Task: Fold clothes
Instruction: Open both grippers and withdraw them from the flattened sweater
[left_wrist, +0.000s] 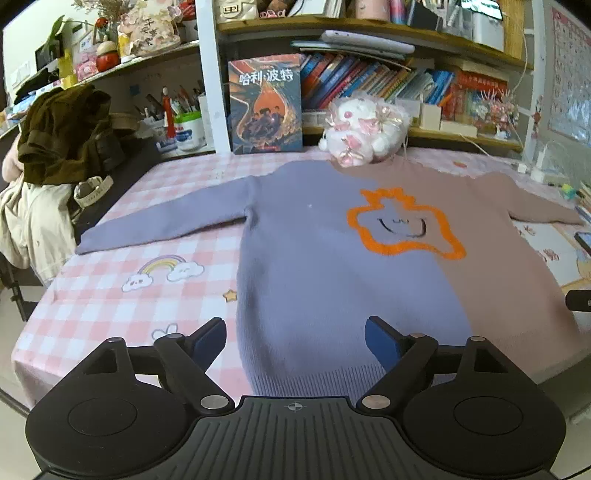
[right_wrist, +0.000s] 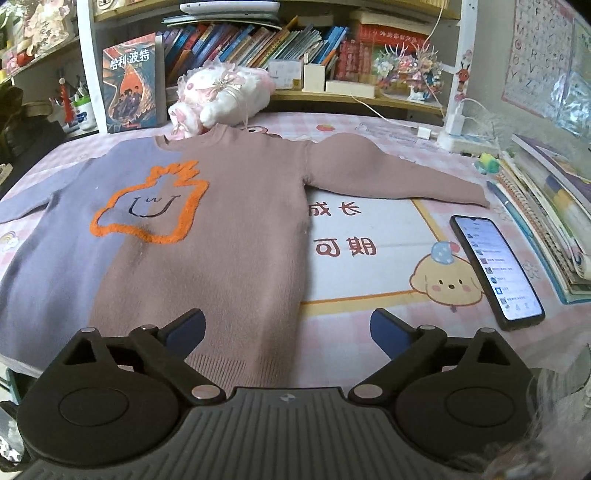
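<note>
The desk (left_wrist: 110, 302) with its pink checked cover carries the whole job. The sweater (left_wrist: 332, 266), half lavender and half dusty pink with an orange star face on the chest, lies flat and face up across it, both sleeves spread straight out to 9 and 3 o'clock, collar at 12, ribbed hem at 6 right by the desk edge. So it's fully laid out, no fold in it that I can see. My guess: this is the spread-out stage, with the sleeve folds to come, and whichever sleeve goes in needs a pinch near the cuff and a carry across the chest.

Left gripper (left_wrist: 295, 341) hangs over the lavender hem, jaws spread wide, holding nothing. Right gripper (right_wrist: 288, 332) hangs at the pink side's hem corner, also wide apart and empty.

Plush toy (left_wrist: 364, 129) sits touching the collar at 12 o'clock, might snag. Phone (right_wrist: 495, 266) lies at 3 o'clock under the right sleeve's cuff, clear of the fabric.
</note>
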